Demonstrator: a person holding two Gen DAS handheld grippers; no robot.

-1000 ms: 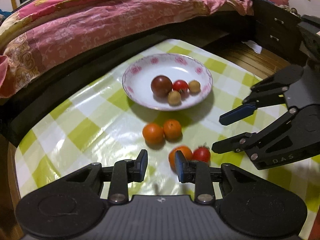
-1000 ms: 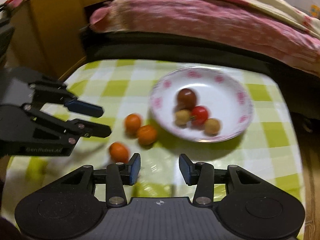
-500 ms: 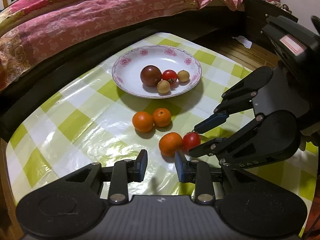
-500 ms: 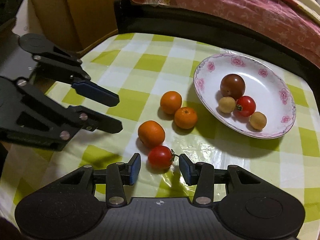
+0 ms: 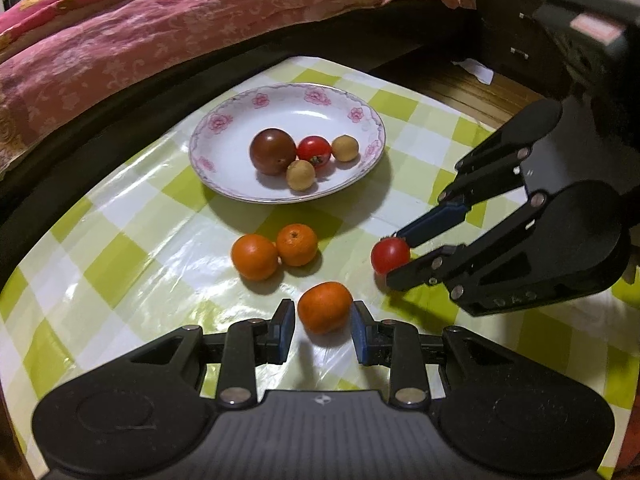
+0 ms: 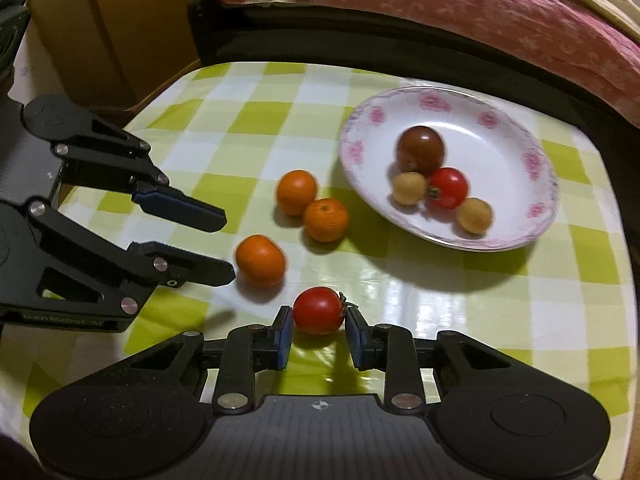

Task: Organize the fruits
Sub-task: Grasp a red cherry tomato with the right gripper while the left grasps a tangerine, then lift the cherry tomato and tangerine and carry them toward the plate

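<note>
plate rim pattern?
Pink flowers on the white plate, with a thin scalloped line along the rim. Clearest in the left wrist view.

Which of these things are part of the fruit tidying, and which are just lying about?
Part of the job:
- flowered plate with fruit in it
- three oranges on the cloth, nearest
- red tomato
- left gripper
- right gripper

Just there:
- checked tablecloth
- pink bedding
- dark drawers

Red tomato, three oranges beside plate.
</note>
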